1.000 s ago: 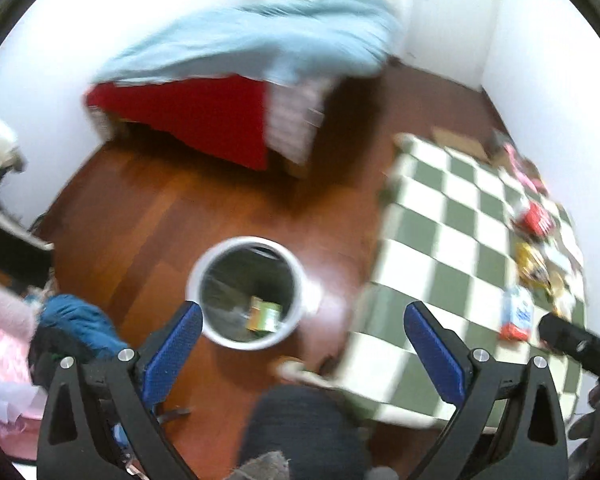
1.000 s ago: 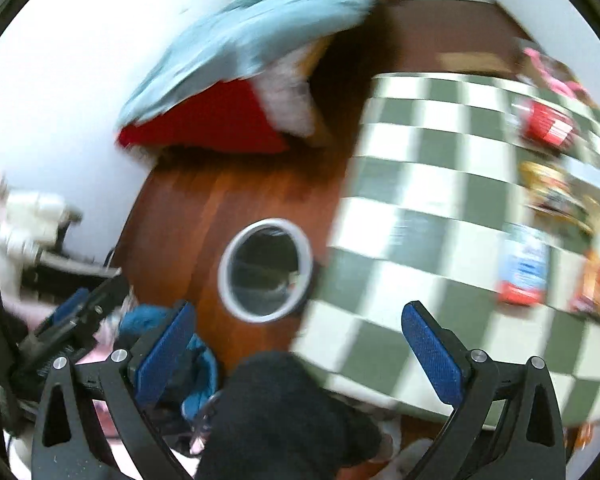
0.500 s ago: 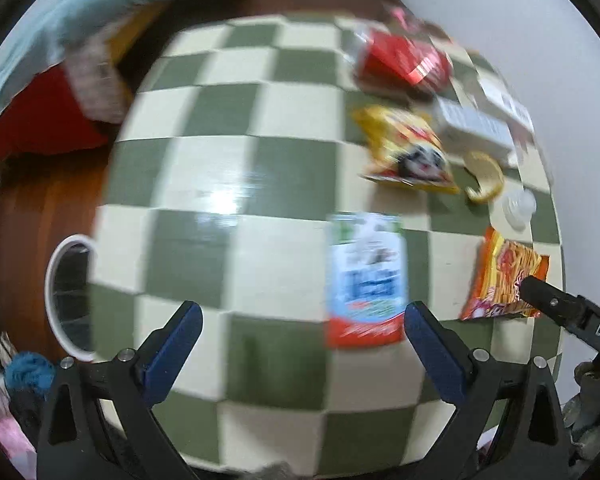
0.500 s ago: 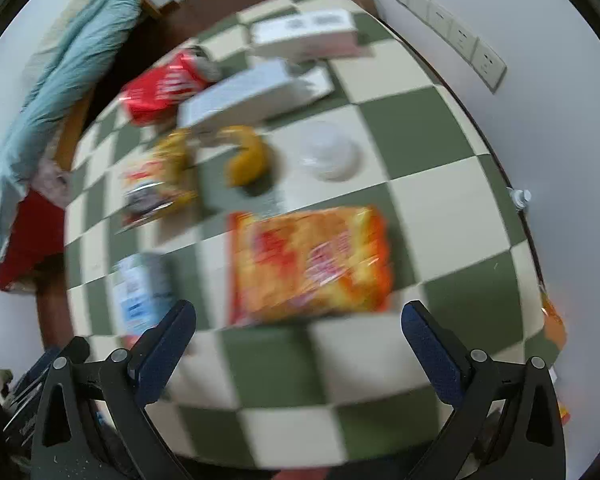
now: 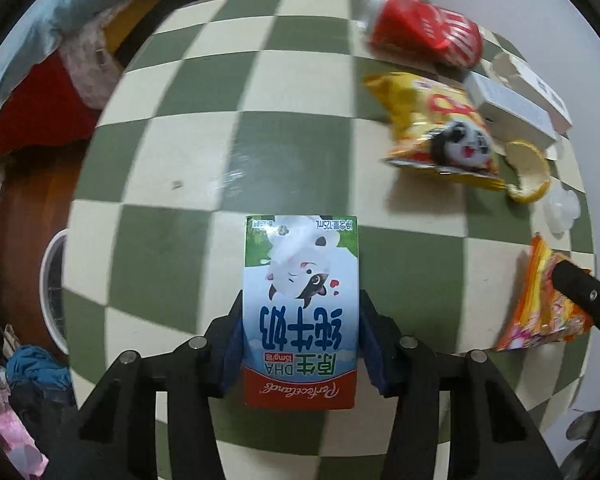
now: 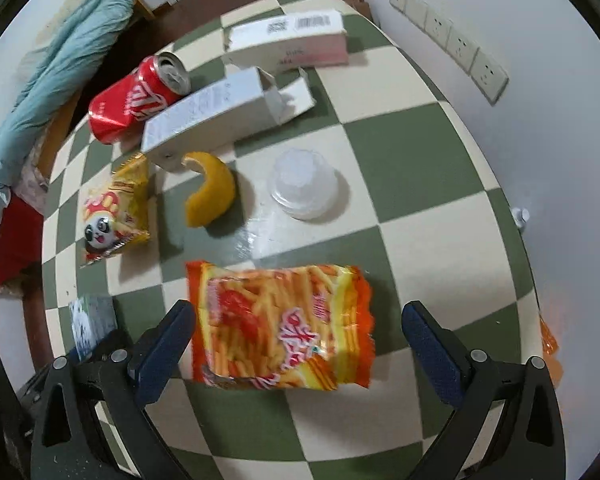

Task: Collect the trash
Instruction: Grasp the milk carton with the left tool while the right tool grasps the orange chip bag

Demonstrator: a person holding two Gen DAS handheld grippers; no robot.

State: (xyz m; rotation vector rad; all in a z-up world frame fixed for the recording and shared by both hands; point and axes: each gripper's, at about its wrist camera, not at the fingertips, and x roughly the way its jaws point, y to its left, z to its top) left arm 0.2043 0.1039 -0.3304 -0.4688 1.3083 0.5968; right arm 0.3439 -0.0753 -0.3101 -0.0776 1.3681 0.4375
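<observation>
My left gripper (image 5: pixel 300 344) is shut on a blue-and-white milk carton (image 5: pixel 300 312) that lies on the green-and-cream checked table (image 5: pixel 172 152). My right gripper (image 6: pixel 296 344) is open, with its blue pads on either side of an orange snack bag (image 6: pixel 280 324) lying flat on the table; the bag also shows in the left wrist view (image 5: pixel 540 304). A white trash bin (image 5: pixel 54 288) stands on the floor left of the table; only its rim shows.
Further back lie a yellow panda snack bag (image 6: pixel 112 216), a red cola can (image 6: pixel 136 98), two white boxes (image 6: pixel 228 108) (image 6: pixel 288 40), a yellow peel (image 6: pixel 210 190) and a clear plastic cup (image 6: pixel 304 184). A bed (image 5: pixel 40 60) stands beyond the table's left edge. The wall (image 6: pixel 540 160) runs along the right.
Both grippers swung from the bin over the floor to the table. The left has come down and shut on the milk carton; the right has moved in around the orange bag.
</observation>
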